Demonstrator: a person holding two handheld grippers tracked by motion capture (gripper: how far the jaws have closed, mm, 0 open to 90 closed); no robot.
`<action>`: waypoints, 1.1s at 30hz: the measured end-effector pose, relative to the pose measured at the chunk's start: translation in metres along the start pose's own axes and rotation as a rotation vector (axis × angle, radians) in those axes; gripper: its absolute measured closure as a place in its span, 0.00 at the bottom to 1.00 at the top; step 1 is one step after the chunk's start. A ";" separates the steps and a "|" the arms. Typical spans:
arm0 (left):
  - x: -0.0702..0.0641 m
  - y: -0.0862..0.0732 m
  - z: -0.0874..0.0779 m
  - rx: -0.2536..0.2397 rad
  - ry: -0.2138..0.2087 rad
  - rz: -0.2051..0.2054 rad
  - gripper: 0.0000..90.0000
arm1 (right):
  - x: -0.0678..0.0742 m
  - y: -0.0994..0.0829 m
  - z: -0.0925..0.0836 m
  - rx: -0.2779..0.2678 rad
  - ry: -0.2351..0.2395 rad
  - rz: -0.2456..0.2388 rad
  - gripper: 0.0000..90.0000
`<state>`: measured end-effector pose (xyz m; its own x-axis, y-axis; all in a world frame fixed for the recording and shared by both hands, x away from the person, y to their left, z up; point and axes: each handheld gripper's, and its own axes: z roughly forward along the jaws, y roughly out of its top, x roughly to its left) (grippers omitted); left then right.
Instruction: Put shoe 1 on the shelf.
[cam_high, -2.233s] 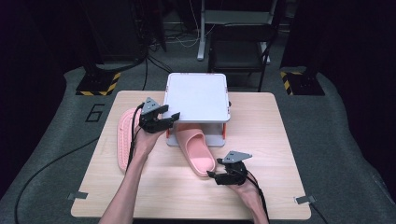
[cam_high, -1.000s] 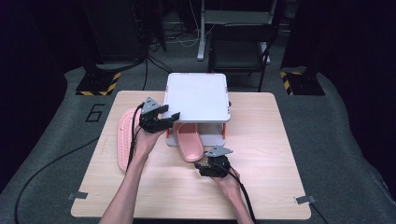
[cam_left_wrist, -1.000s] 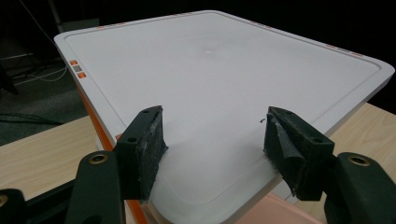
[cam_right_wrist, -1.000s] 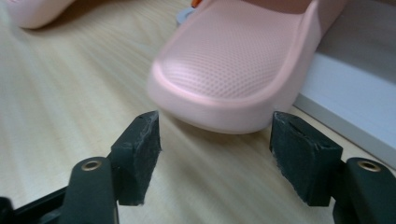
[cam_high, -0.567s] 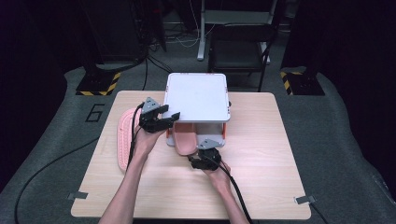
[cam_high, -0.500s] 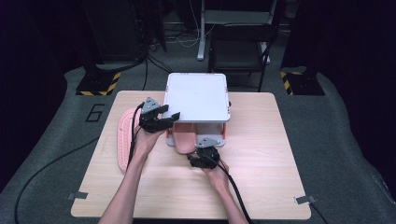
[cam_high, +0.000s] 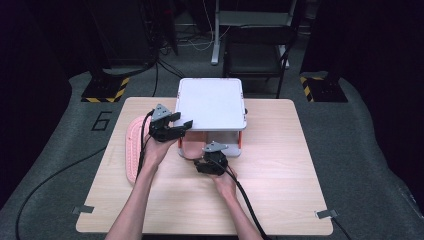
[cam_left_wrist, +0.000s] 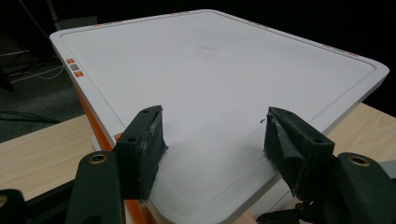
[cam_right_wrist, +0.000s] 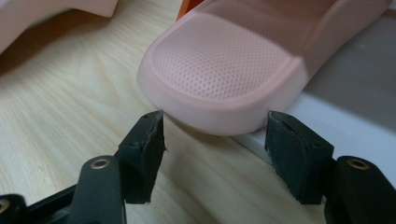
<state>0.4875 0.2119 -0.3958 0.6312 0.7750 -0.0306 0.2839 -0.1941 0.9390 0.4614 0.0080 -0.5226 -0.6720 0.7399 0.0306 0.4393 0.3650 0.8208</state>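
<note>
One pink slipper lies under the white shelf, on its lower tray, with the rounded end sticking out over the table. My right gripper is at that end; its jaws have just been closing a little and stand open on either side of it, without pressing. The second pink slipper lies on the table at the left. Over the shelf's near left corner my left gripper hangs open with nothing between its pads.
The shelf has orange posts and stands at the back middle of the wooden table. Cables trail from both grippers toward the front edge. A dark chair stands on the floor behind the table.
The right gripper has moved left and toward the shelf, and the slipper has slid further under the shelf. The left gripper has stayed where it was.
</note>
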 end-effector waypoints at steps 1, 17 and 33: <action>0.000 0.000 0.000 0.000 0.000 0.000 0.41 | -0.001 0.000 -0.001 0.002 0.000 -0.009 0.42; 0.000 0.001 0.000 0.011 -0.005 -0.004 0.42 | -0.001 0.006 -0.004 -0.002 -0.070 -0.011 0.43; 0.000 0.001 0.000 0.005 -0.003 -0.006 0.42 | -0.007 0.011 0.001 0.005 -0.099 0.006 0.37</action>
<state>0.4878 0.2118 -0.3951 0.6313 0.7746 -0.0377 0.2916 -0.1921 0.9371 0.4709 0.0074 -0.5146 -0.6072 0.7943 -0.0215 0.4461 0.3631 0.8180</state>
